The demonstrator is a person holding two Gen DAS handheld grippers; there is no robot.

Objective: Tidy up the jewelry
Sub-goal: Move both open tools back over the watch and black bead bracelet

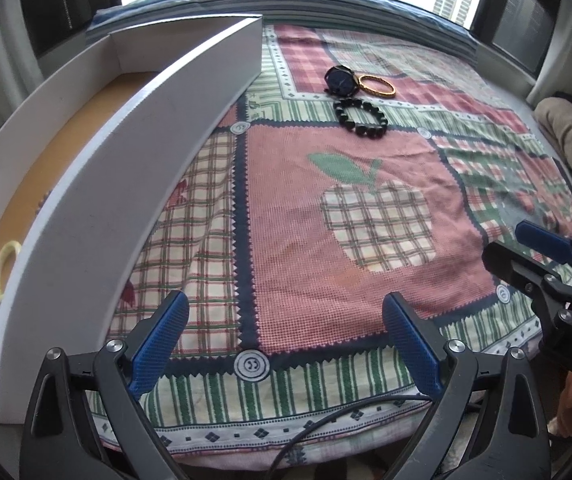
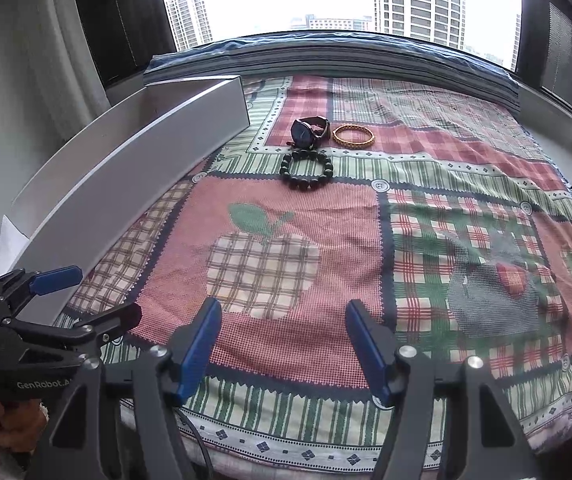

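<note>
Here, both tools hang low over a bed spread with a patchwork blanket (image 1: pixel 326 240) of red, green and cream checks, an apple motif at its middle.

Left tool (image 1: pixel 286 340): blue-padded fingers spread wide, nothing between them. In the right wrist view it shows at 9 o'clock, close beside the box.

Right tool (image 2: pixel 284 346): fingers likewise well apart, empty. In the left wrist view it enters at 3 o'clock, only partly in frame.

Jewelry, left wrist view, all toward 12 o'clock on the blanket:
- dark-faced watch (image 1: pixel 341 79), lying on its side.
- gold bangle (image 1: pixel 377 85), just beside the watch at its 3 o'clock (touching or not, cannot tell).
- black bead bracelet (image 1: pixel 362 117), at 6 o'clock of the watch, close under it.

The same three appear in the right wrist view, again near 12 o'clock: watch (image 2: pixel 309 132), bangle (image 2: pixel 354 135), beads (image 2: pixel 307 169).

Long white box (image 1: pixel 126 168), open-topped with a brown floor, runs from 8 o'clock up toward 11 o'clock along the blanket's left edge. Inside it, at the near end, lies a pale ring-shaped bangle (image 1: pixel 4 270); a short row of small beads (image 1: pixel 42 202) shows farther along, mostly hidden by the box wall.

A black cable (image 1: pixel 326 424) trails across the blanket's near edge at 6 o'clock.
</note>
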